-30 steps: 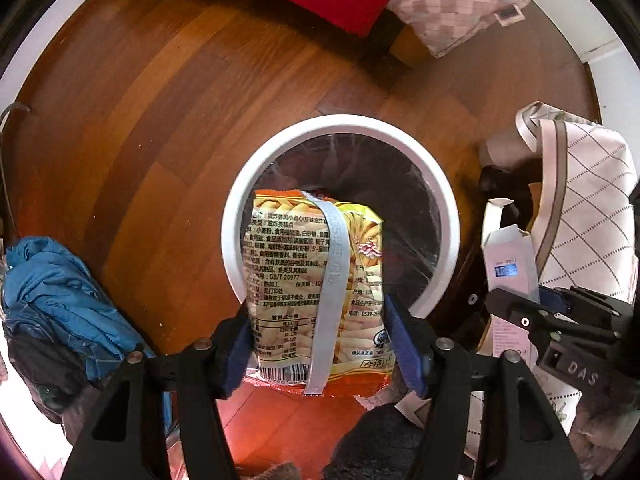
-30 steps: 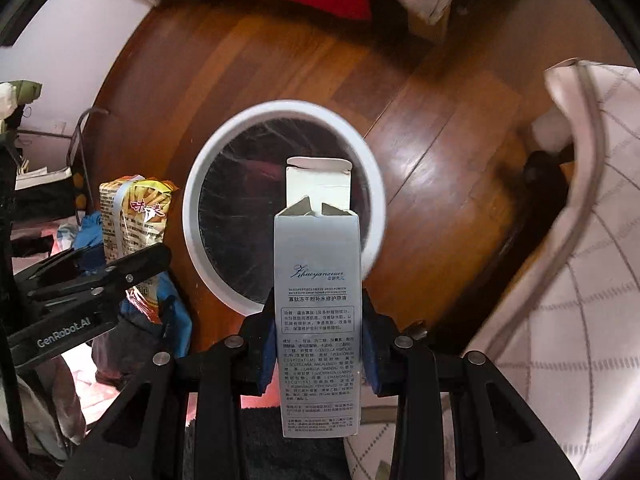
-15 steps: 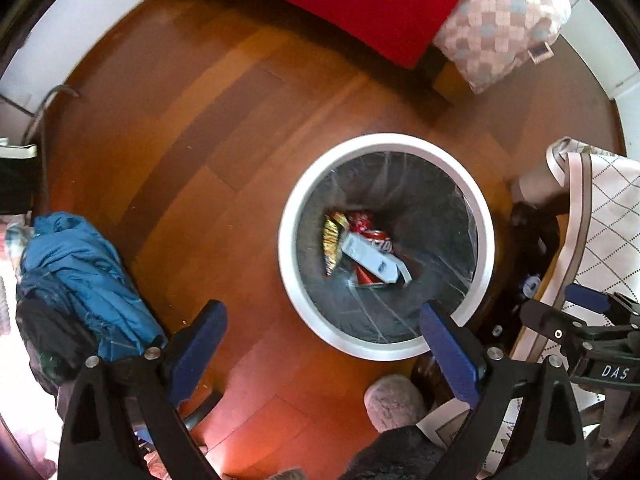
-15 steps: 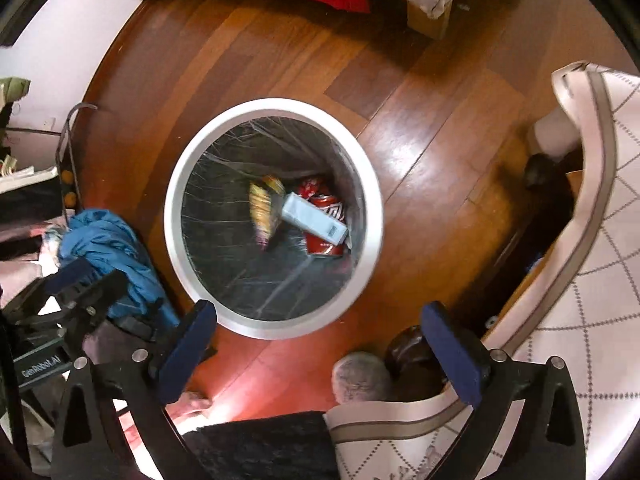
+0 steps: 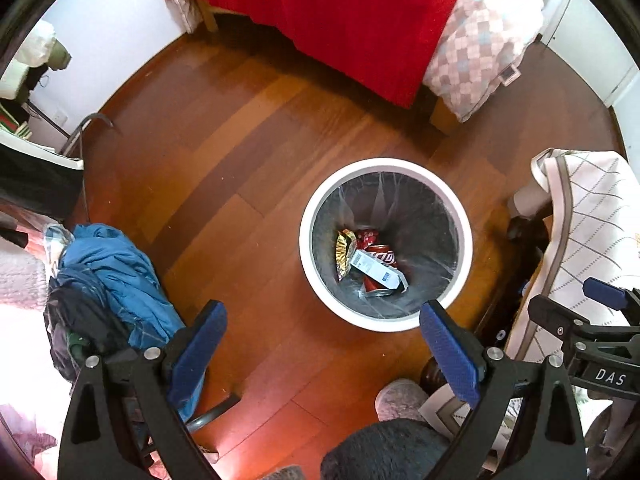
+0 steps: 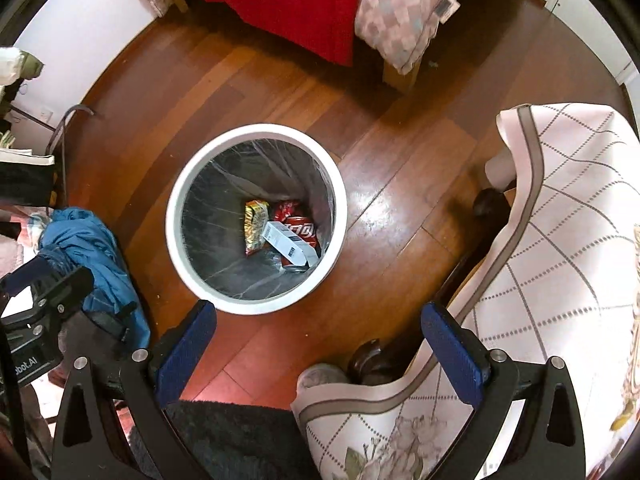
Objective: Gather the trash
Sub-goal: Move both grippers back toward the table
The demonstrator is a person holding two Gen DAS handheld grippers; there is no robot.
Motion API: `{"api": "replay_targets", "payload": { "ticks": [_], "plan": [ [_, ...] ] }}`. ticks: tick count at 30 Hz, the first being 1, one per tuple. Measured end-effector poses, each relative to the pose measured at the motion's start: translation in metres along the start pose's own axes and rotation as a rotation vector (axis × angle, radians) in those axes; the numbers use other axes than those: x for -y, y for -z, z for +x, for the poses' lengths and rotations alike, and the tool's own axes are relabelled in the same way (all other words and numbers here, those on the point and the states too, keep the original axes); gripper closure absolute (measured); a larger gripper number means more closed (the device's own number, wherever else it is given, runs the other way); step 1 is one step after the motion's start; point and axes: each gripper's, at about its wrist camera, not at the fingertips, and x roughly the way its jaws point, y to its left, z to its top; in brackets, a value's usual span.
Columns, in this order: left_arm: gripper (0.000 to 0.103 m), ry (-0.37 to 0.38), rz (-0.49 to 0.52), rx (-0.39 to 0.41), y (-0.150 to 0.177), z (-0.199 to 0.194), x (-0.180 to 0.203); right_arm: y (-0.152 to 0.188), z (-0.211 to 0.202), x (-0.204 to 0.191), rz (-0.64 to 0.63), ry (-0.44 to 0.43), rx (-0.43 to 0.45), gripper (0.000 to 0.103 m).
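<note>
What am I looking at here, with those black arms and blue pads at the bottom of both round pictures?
Those are two hand-held claws; a person carries one in each hand, and no robot arm is involved. Each round picture comes from a wide-angle camera on one claw, looking down along its fingers. The left claw and the right claw both stand open and hold nothing. Below them on the wooden floor sits a white bin with a dark liner. Inside lie a yellow snack bag, a white carton and a red can. A blue jacket lies heaped nearby.
</note>
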Motion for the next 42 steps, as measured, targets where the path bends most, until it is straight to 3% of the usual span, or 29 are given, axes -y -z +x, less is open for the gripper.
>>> {"api": "replay_targets", "payload": {
  "ticks": [16,22,25,29,33,39,42],
  "plan": [
    [0.005,0.027,0.020,0.200,0.049,-0.123,0.020,0.071,-0.138,0.003,0.013,-0.061,0.240,0.000],
    [0.005,-0.019,0.058,0.257,0.074,-0.157,0.050,0.112,-0.195,0.023,0.080,-0.140,0.350,0.000],
    [0.005,0.012,0.083,0.266,0.086,-0.160,0.076,0.137,-0.214,0.043,0.122,-0.201,0.377,0.000],
    [0.005,0.061,0.163,0.230,0.105,-0.147,0.134,0.186,-0.225,0.091,0.236,-0.242,0.367,0.000],
    [0.005,0.113,0.302,0.169,0.133,-0.134,0.206,0.246,-0.227,0.161,0.414,-0.202,0.366,0.000],
    [0.005,0.155,0.502,0.119,0.176,-0.118,0.310,0.359,-0.217,0.297,0.769,-0.027,0.329,0.000],
    [0.005,0.174,0.598,0.108,0.191,-0.111,0.364,0.404,-0.208,0.357,0.884,0.064,0.293,0.000]
  ]
}}
